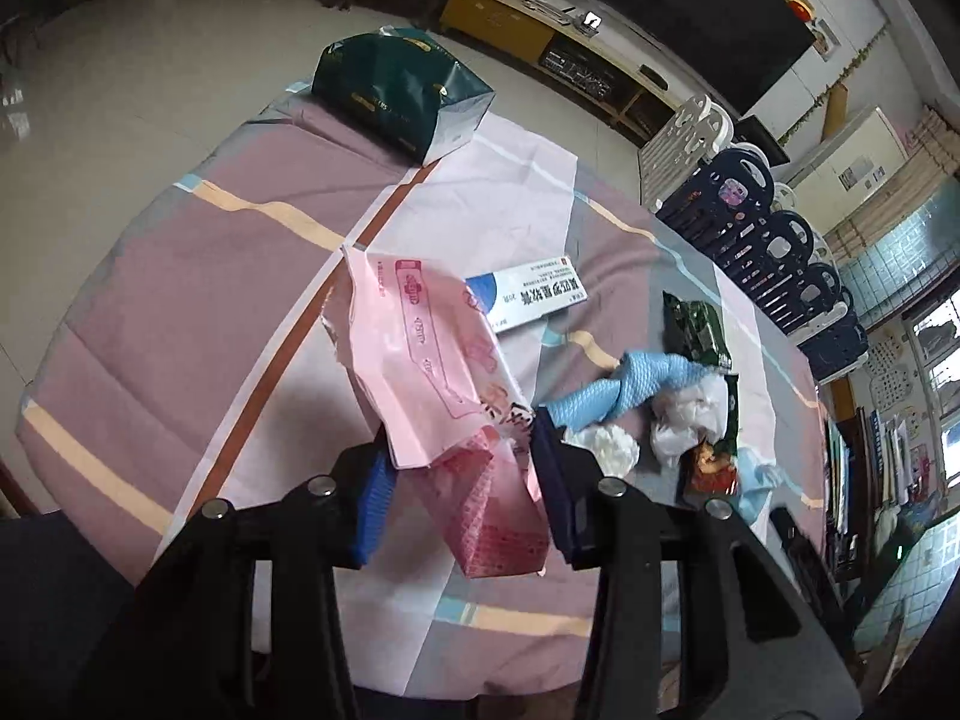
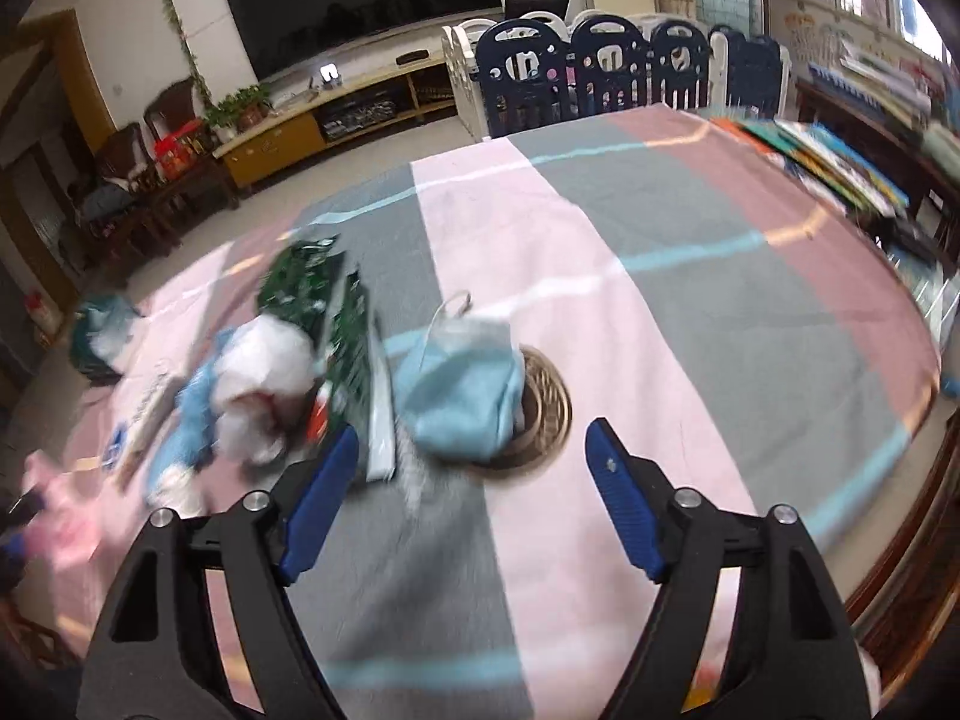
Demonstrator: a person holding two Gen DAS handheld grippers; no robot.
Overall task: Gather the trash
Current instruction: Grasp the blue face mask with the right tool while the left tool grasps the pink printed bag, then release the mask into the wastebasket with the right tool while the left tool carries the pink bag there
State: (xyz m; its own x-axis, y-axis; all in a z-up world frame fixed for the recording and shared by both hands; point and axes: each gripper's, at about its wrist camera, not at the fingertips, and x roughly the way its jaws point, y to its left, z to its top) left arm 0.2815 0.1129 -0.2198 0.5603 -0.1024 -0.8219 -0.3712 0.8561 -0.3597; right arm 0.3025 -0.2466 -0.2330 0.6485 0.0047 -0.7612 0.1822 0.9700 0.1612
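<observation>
A pink tissue packet [image 1: 432, 360] sticks up between the blue pads of my left gripper [image 1: 463, 426], which is shut on its lower end. Beyond it on the striped tablecloth lie a blue-and-white medicine box [image 1: 528, 294], a blue cloth [image 1: 618, 390], a crumpled white tissue [image 1: 609, 447], a white plastic bag [image 1: 690, 414] and a green snack wrapper [image 1: 696, 324]. My right gripper [image 2: 471, 429] is open and empty. Just beyond its fingertips a light blue face mask [image 2: 462, 396] partly covers a round woven coaster [image 2: 546, 408]. The right wrist view is blurred.
A dark green paper bag [image 1: 402, 96] stands at the table's far end. Books [image 2: 828, 162] are stacked at the table's right side. The wooden table rim [image 2: 918, 540] runs close on the right. Navy and white playpen panels [image 2: 600, 66] stand behind the table.
</observation>
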